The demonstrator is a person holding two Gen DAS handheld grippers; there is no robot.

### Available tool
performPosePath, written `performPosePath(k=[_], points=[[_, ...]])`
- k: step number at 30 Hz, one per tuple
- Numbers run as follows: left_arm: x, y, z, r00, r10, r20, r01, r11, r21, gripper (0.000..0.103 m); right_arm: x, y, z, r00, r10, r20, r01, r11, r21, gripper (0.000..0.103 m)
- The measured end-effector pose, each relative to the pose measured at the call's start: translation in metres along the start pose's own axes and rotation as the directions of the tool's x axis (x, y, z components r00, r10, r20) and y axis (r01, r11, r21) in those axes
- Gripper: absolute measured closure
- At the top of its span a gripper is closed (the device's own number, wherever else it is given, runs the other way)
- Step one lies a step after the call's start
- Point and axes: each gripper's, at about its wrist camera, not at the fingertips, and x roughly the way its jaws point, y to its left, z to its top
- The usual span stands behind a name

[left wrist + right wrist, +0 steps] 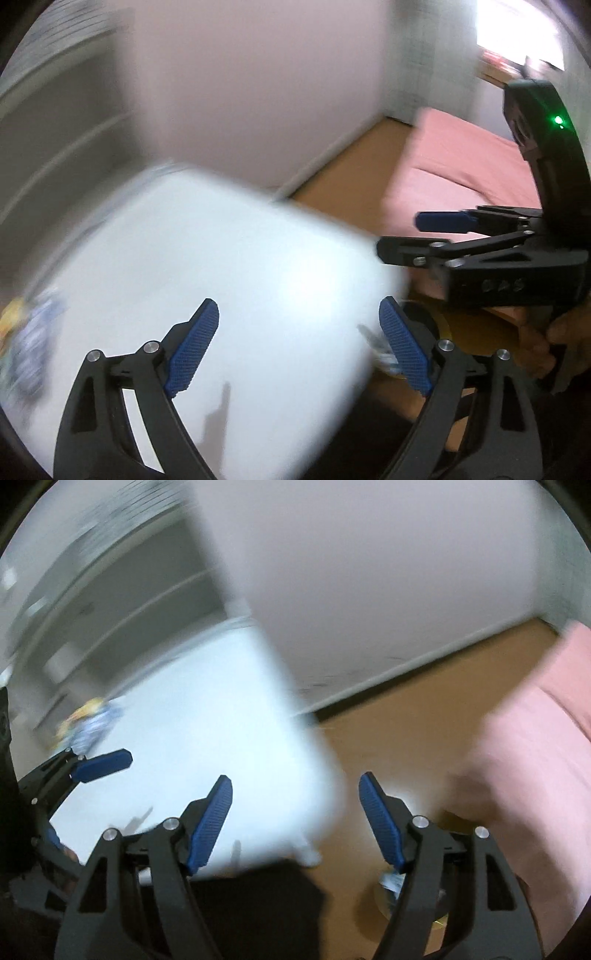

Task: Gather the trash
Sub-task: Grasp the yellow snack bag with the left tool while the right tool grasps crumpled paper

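Observation:
A blurred heap of yellow and blue-white wrappers (29, 332) (88, 720) lies at the far left of the white table (240, 258) (207, 720). My left gripper (299, 347) hangs open over the table with nothing between its blue pads. My right gripper (295, 821) is open and empty over the table's corner and the floor; the left wrist view shows it from the side (406, 236). A small white-blue wrapper (380, 347) (393, 880) lies low beside a round yellowish container (439, 325) (406, 904) on the floor.
Pink bedding (461, 158) (535, 738) lies on the right, over a brown wooden floor (406, 720). A white wall rises behind the table and grey shelves (55, 129) stand at the left. A person's hand (565, 332) holds the right gripper.

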Motion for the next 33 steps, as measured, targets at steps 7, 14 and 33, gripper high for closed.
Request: performPosePath(k=[7,14,33], points=[[-0.072,0.182,-0.092,0.939,0.333,-0.091,-0.345,0.903,-0.255,0.017,0.097,0.190,0.039,0.946,0.263,-0.186,-0.299,0.933,-0.200,0.034],[-0.115,0.276,-0.160,0.909,0.386,-0.158,-0.413,0.781,-0.468,0.017,0.160,0.291,0.054,0.916,0.287,-0.281,-0.356,0.903,-0.239,0.035],[-0.040,0.437,-0.130,0.990,0.049,-0.129,-0.126,0.703,-0.700,0.079,0.204,0.303,0.069,0.877,0.331,-0.348,-0.387,0.916,-0.105,0.042]])
